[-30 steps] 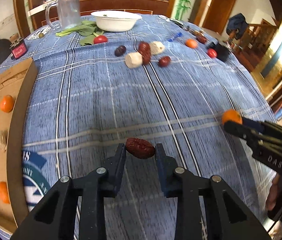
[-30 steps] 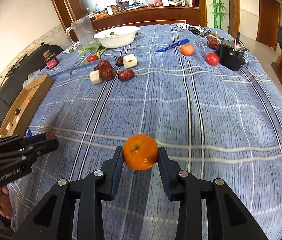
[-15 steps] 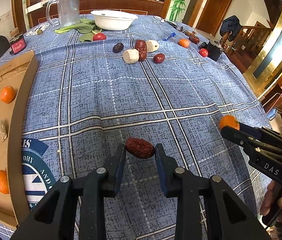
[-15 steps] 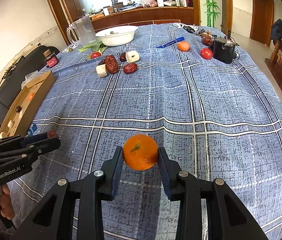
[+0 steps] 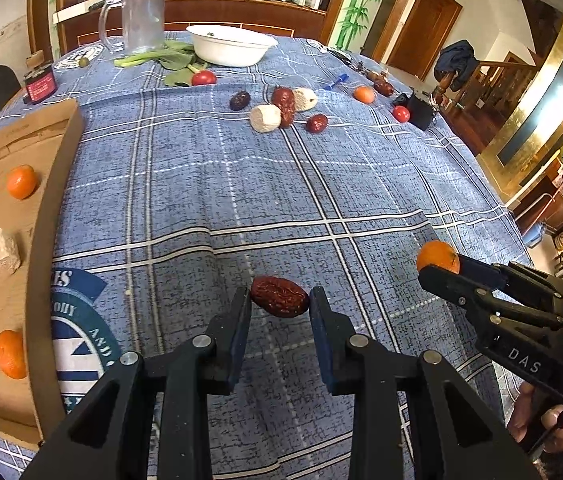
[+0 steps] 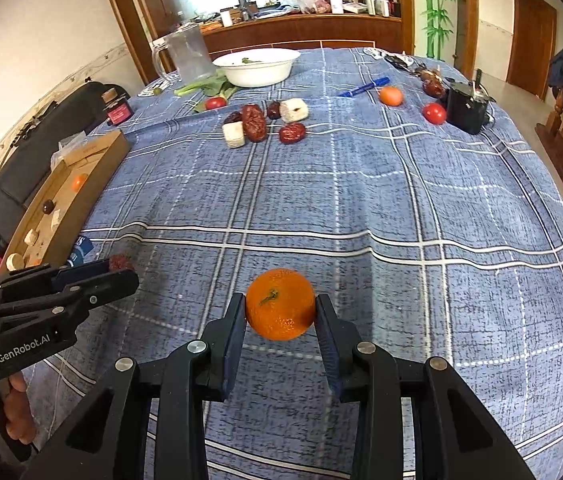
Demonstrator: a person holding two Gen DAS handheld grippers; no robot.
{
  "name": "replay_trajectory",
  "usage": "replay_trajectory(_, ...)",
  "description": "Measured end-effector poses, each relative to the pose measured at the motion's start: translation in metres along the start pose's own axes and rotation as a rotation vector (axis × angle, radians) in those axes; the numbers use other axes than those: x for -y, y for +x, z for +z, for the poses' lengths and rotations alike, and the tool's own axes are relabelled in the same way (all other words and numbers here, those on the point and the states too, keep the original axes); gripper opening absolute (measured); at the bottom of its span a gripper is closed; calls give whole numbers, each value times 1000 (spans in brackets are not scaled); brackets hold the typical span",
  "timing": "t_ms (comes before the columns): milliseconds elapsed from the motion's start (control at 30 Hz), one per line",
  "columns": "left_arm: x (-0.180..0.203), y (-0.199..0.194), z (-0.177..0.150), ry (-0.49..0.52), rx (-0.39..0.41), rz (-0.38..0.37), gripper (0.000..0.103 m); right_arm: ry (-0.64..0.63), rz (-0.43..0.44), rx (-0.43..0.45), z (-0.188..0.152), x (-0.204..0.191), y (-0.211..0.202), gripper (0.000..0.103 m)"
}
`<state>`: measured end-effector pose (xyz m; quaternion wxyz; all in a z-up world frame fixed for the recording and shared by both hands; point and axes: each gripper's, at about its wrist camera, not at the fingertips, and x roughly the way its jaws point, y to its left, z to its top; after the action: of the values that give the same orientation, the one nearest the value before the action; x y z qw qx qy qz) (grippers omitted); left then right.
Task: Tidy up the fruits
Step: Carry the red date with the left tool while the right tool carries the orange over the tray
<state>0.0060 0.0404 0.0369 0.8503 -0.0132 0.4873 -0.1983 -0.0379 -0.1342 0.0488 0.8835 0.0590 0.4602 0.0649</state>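
My left gripper (image 5: 280,303) is shut on a wrinkled red date (image 5: 279,296), held above the blue plaid tablecloth. My right gripper (image 6: 280,316) is shut on an orange mandarin (image 6: 280,309), also held above the cloth. In the left wrist view the mandarin (image 5: 437,255) shows at the right gripper's tip. In the right wrist view the date (image 6: 120,262) peeks out at the left gripper's tip. A cardboard tray (image 5: 47,216) at the left holds two mandarins (image 5: 21,181), a white chunk and a dark fruit. Loose dates and white chunks (image 5: 281,108) lie mid-table.
A white bowl (image 5: 230,45), a clear jug (image 5: 140,20) and leafy greens stand at the far side. A mandarin (image 6: 391,96), tomatoes (image 6: 434,113), a blue pen and a black device (image 6: 466,107) lie at the far right. A small red jar (image 5: 40,83) stands beyond the tray.
Both grippers have drawn back and risen with their fruit still held, so more of the table shows. The tray has come further into the left wrist view.
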Motion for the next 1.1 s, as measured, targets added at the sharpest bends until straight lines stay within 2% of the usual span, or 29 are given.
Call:
replay_trajectory(433, -46, -34, 0, -98, 61, 25, 29, -58, 49, 5, 24, -42, 9, 38)
replay_trajectory(1100, -127, -91, -11, -255, 156, 129, 29, -196, 167, -1, 57, -126, 38, 38)
